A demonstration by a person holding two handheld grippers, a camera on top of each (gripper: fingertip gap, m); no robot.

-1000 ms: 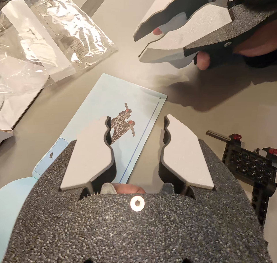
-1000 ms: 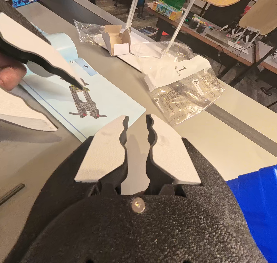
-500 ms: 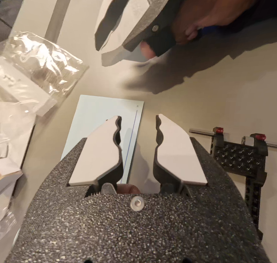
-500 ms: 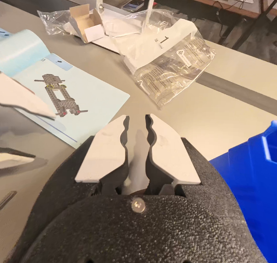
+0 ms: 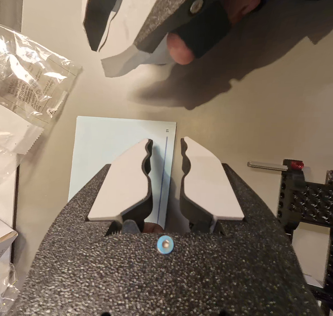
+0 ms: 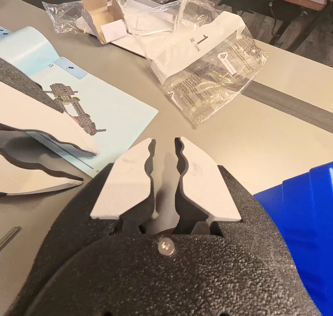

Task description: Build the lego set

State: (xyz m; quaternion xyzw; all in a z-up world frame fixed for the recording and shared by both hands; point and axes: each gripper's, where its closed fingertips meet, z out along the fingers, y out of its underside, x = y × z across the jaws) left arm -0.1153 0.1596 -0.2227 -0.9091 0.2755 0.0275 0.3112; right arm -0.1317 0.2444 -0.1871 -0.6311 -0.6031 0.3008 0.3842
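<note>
The left gripper (image 5: 166,140) hangs over the table (image 5: 234,127) with its jaws partly apart and nothing between them; through the gap shows the right-hand edge of a pale blue instruction booklet (image 5: 115,141) lying flat below, but neither finger presses on it. The right gripper (image 6: 165,139) is set narrower, also bare, with only tabletop showing between its fingers; it floats above the far corner of the booklet (image 6: 115,98), seen from the left wrist view as a blurred shape held by a hand (image 5: 180,50). Just to the right of the left gripper sits a black brick frame (image 5: 306,199) with a red stud and a grey axle sticking out sideways, apart from both grippers. To the left lies a crumpled clear plastic bag (image 5: 30,80), and beyond it, in the right wrist view, a small open cardboard box (image 6: 102,17). A blue bin (image 6: 302,226) stands close at the right gripper's right side. As a judgement only, neither gripper is mid-grasp: both hover between things, and any pick-up would call for lowering and lining the jaws around a part first.
</note>
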